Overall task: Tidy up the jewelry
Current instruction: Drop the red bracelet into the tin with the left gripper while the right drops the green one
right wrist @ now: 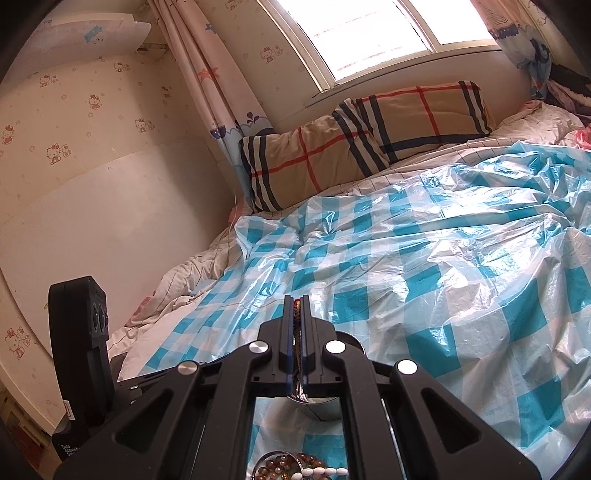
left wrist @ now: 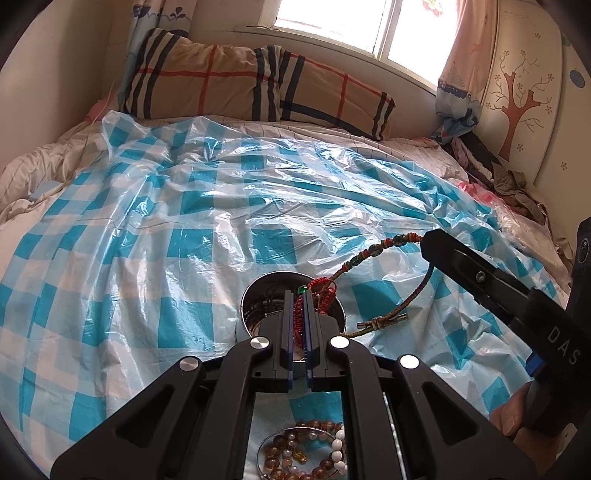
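— What is the left wrist view giving us that the other isn't?

— The left gripper (left wrist: 298,295) is pinching the red knotted end of a braided cord bracelet (left wrist: 373,258) over a round metal tin (left wrist: 255,295); the right gripper (left wrist: 424,240) is clamping its far end. Dark cords are lying inside the tin.

— And the right wrist view?

— There the right gripper (right wrist: 296,301) is showing only the cord squeezed between its closed fingers. A blue-checked plastic sheet (right wrist: 424,258) is covering the bed, a plaid pillow (right wrist: 362,140) is leaning under the window (right wrist: 369,33), and beaded bracelets (right wrist: 291,467) are sitting below.
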Demonstrator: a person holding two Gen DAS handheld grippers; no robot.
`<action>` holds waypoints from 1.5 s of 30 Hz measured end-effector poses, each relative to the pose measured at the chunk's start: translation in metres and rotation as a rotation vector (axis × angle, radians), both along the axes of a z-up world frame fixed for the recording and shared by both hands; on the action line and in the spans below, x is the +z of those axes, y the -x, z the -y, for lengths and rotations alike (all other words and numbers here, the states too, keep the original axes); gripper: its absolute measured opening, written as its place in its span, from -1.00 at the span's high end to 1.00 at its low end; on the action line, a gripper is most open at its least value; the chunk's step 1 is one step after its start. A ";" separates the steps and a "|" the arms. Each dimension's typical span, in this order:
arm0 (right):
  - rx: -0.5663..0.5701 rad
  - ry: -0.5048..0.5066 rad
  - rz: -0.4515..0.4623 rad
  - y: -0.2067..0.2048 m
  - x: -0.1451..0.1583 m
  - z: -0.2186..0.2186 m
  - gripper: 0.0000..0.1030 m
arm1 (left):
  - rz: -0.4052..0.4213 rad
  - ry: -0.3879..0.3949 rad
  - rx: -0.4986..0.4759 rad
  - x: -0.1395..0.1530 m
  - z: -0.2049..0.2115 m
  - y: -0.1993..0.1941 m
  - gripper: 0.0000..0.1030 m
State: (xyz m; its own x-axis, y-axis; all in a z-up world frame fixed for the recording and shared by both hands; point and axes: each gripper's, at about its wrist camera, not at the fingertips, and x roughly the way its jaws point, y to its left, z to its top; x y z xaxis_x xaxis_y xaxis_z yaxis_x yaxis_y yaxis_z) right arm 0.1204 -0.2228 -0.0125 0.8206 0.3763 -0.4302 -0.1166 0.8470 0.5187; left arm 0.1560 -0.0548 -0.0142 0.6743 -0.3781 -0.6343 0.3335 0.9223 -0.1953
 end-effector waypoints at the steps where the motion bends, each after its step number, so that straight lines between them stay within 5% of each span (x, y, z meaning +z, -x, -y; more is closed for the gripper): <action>1: -0.001 0.002 -0.002 -0.001 -0.002 0.000 0.92 | -0.003 0.000 0.000 -0.002 0.000 -0.001 0.92; 32: 0.030 0.087 -0.041 -0.031 -0.021 -0.018 0.92 | -0.078 -0.007 -0.028 -0.030 0.013 -0.035 0.90; 34: 0.046 0.089 -0.071 -0.035 -0.026 -0.022 0.92 | -0.097 -0.015 -0.021 -0.034 0.012 -0.036 0.85; 39: 0.023 0.078 -0.063 -0.033 -0.025 -0.017 0.92 | -0.085 0.012 0.041 -0.031 -0.004 -0.037 0.29; 45: 0.003 0.064 -0.075 -0.032 -0.028 -0.010 0.92 | -0.078 0.021 0.067 -0.029 -0.012 -0.037 0.27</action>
State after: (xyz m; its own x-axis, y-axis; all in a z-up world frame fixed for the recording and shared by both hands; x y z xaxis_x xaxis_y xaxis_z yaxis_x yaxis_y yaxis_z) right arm 0.1520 -0.2127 -0.0407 0.7839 0.3484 -0.5139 -0.0817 0.8784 0.4709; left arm 0.1927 -0.0425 -0.0437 0.6472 -0.3472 -0.6787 0.2539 0.9376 -0.2376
